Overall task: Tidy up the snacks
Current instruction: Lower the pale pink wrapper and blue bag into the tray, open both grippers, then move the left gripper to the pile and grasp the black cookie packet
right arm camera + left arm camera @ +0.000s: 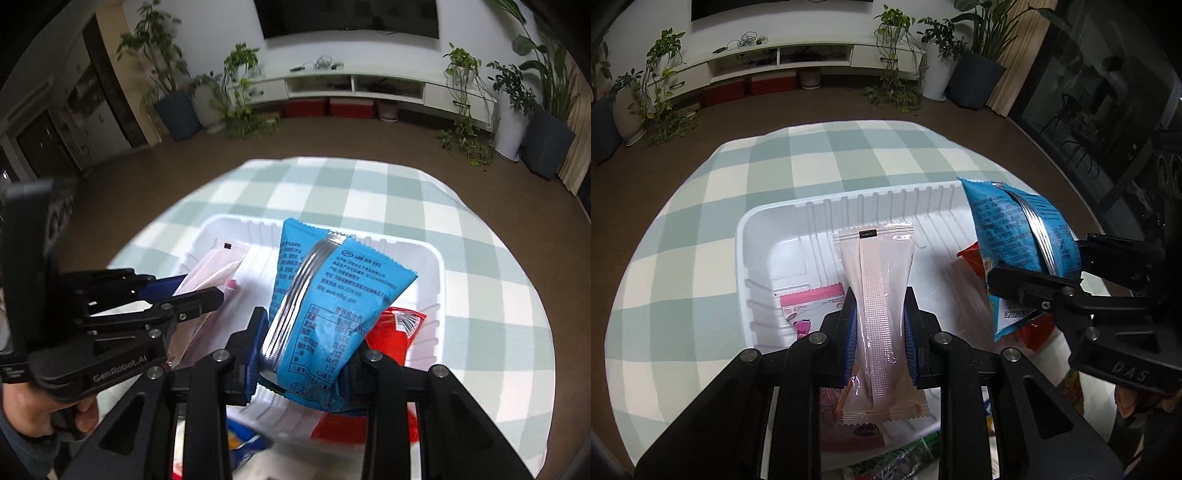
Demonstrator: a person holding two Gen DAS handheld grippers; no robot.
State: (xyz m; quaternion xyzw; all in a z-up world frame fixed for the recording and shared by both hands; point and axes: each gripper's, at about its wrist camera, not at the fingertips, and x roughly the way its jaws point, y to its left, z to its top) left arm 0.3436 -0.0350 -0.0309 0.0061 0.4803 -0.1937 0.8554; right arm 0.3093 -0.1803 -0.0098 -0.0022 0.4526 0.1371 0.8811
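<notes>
My left gripper [880, 328] is shut on a clear pinkish snack packet [877, 295] and holds it over the white plastic tray [757, 236]. My right gripper [304, 350] is shut on a blue snack bag [332, 295] and holds it over the tray's right side [432, 258]. The blue bag [1015, 236] and the right gripper [1034, 291] also show at the right of the left wrist view. The pinkish packet [218, 266] and the left gripper [184, 295] show at the left of the right wrist view. A red packet [395, 332] lies in the tray under the blue bag. A pink packet [809, 306] lies at the tray's left.
The tray sits on a round table with a green and white checked cloth [701, 221]. More snack packets [905, 458] lie near the table's front edge, below the grippers. Brown floor, potted plants [657, 92] and a white TV cabinet [783, 62] are beyond.
</notes>
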